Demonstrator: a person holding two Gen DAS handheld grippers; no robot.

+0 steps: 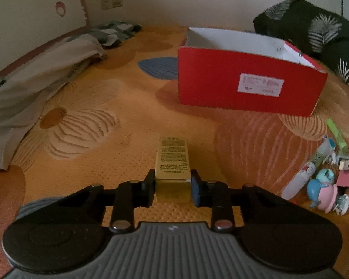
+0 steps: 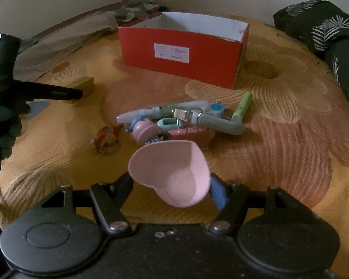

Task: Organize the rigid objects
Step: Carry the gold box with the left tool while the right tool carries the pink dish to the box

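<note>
**Both grippers loaded, box waiting ahead**

We have our left gripper [image 1: 172, 187] clamped on the near end of a small gold carton [image 1: 172, 160], its pads pressed flat against the two narrow sides. We take it by the end because the carton lies lengthwise away from us on the orange bedspread [image 1: 100, 97], so the short width fits between the pads and the printed top stays clear.

Our right gripper [image 2: 172, 187] is closed around a pink heart-shaped dish [image 2: 168, 172]; the fingers sit against its left and right edges, with the hollow facing up toward the camera. In our judgement the wide stance is simply what the dish's breadth demands.

The open red box [image 2: 181, 48] stands beyond both hands, its mouth upward, seemingly the place to gather things. Between the dish and the box lies the pile of small items [image 2: 181, 121]: pens, a green marker, toy figures, all touching or overlapping. We judge they stay heaped until the hands are free again.
</note>
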